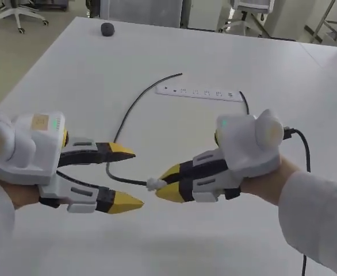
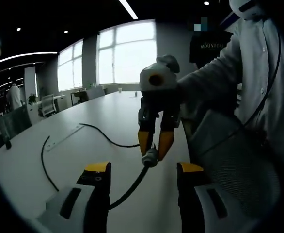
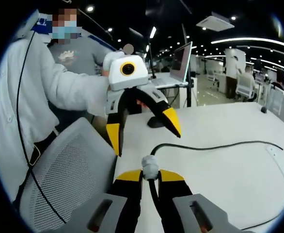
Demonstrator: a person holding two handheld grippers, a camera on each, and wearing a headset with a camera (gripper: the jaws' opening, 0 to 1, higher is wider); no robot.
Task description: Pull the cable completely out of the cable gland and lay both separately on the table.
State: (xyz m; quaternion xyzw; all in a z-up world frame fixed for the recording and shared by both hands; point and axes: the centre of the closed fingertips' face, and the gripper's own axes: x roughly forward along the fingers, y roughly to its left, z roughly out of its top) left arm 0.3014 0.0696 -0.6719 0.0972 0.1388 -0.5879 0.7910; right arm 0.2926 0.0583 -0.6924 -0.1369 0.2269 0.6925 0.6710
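The white cable gland (image 1: 155, 184) sits on the end of a black cable (image 1: 135, 106), just above the white table (image 1: 71, 75). My right gripper (image 1: 165, 184) is shut on the gland (image 3: 150, 166), with the cable (image 3: 214, 145) running off across the table. My left gripper (image 1: 129, 177) stands open right in front of it, and the cable (image 2: 127, 187) passes between its spread yellow-tipped jaws without being held. From the left gripper (image 2: 144, 167), the right gripper (image 2: 151, 143) shows pinching the gland (image 2: 150, 158). The open left gripper (image 3: 142, 128) faces the right gripper (image 3: 150, 175).
A white power strip (image 1: 200, 92) lies at mid-table with its own black lead (image 1: 244, 102). A dark round object (image 1: 107, 29) rests near the far edge. A grey mesh chair (image 3: 69, 165) stands at the table's near side, and office chairs (image 1: 16, 14) stand beyond it.
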